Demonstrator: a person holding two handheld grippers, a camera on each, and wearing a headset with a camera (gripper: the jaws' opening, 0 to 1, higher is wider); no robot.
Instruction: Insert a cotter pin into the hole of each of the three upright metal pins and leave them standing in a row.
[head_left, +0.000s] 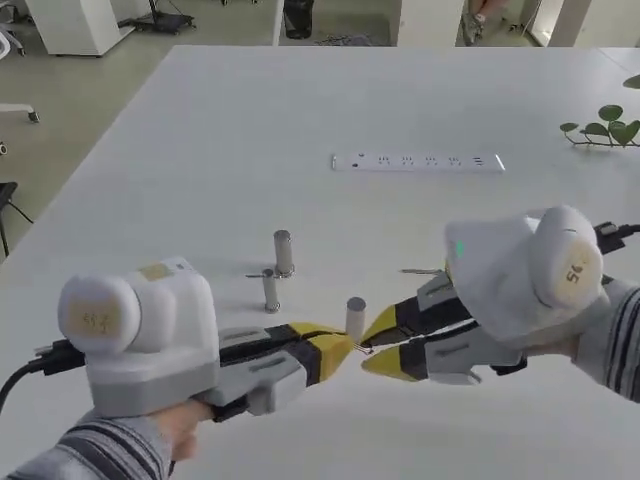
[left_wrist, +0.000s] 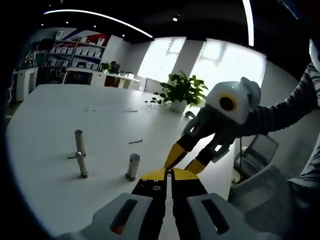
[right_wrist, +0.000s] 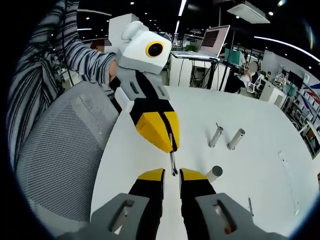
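Left gripper (head_left: 340, 346) reaches in from the lower left in the head view, its yellow jaws pinched on a cotter pin (head_left: 358, 348). The right gripper (head_left: 367, 352) meets it from the right with a narrow gap between its jaws. The nearest metal pin (head_left: 355, 318) stands upright just behind their tips. The middle metal pin (head_left: 270, 290) and the far metal pin (head_left: 283, 252) stand further back to the left. A loose cotter pin (head_left: 420, 271) lies on the bench (head_left: 200, 150), which stretches bare and wide to a power strip (head_left: 418, 162) and a plant (head_left: 605, 125) near the right edge.

From the left gripper view, the left gripper (left_wrist: 168, 175) has its jaws pressed together; the right gripper (left_wrist: 177, 169) comes in from the right, almost touching them. The nearest metal pin (left_wrist: 133, 166) stands just left of the tips, with the other two well to the left.

From the right gripper view, the right gripper (right_wrist: 171, 175) is slightly parted, and the cotter pin (right_wrist: 172, 162) hangs from the left gripper (right_wrist: 170, 147) with its lower end between those jaws. The nearest metal pin (right_wrist: 214, 173) is just to the right. The bench edge and a mesh chair (right_wrist: 65, 150) lie to the left.
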